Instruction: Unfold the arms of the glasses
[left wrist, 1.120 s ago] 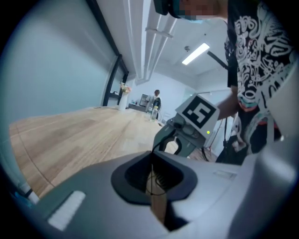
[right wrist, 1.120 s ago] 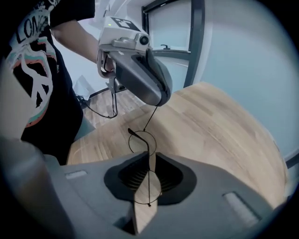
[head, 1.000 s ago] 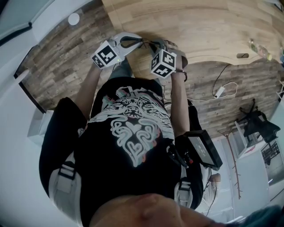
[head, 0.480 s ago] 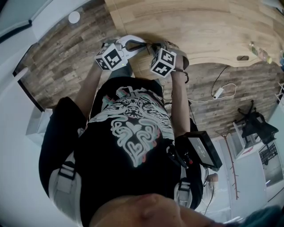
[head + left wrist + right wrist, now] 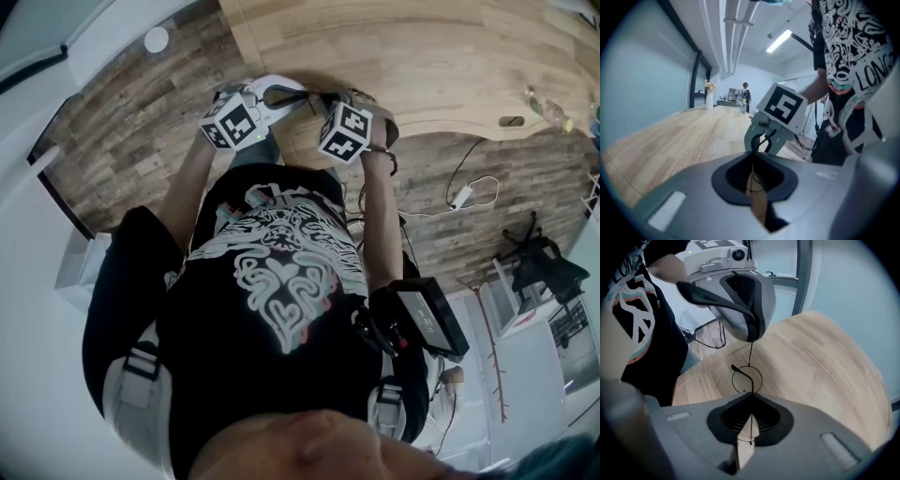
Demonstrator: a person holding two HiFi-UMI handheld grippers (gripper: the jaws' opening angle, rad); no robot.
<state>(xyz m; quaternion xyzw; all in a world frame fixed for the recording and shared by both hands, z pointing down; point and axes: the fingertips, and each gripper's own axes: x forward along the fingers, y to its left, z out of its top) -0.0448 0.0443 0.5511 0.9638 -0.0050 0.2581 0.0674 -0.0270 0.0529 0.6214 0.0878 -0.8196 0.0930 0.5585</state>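
1. Right, both tools sit at the near edge of the wooden table, tips facing each other, with the person standing just behind them.
2. Over to the left gripper: its jaws are pressed together on a thin dark wire of the glasses, and that wire runs on toward the other tool.
3. And the right gripper: jaws closed too, pinching the wire frame just beside 1 round lens.
4. So the glasses are strung between the 2 tools, over the tabletop. A straight wire rises from the lens into the left gripper's tips.
5. 1 curved dark arm tip pokes out at the lens's upper left.
6. Far down the table stands a vase of flowers.
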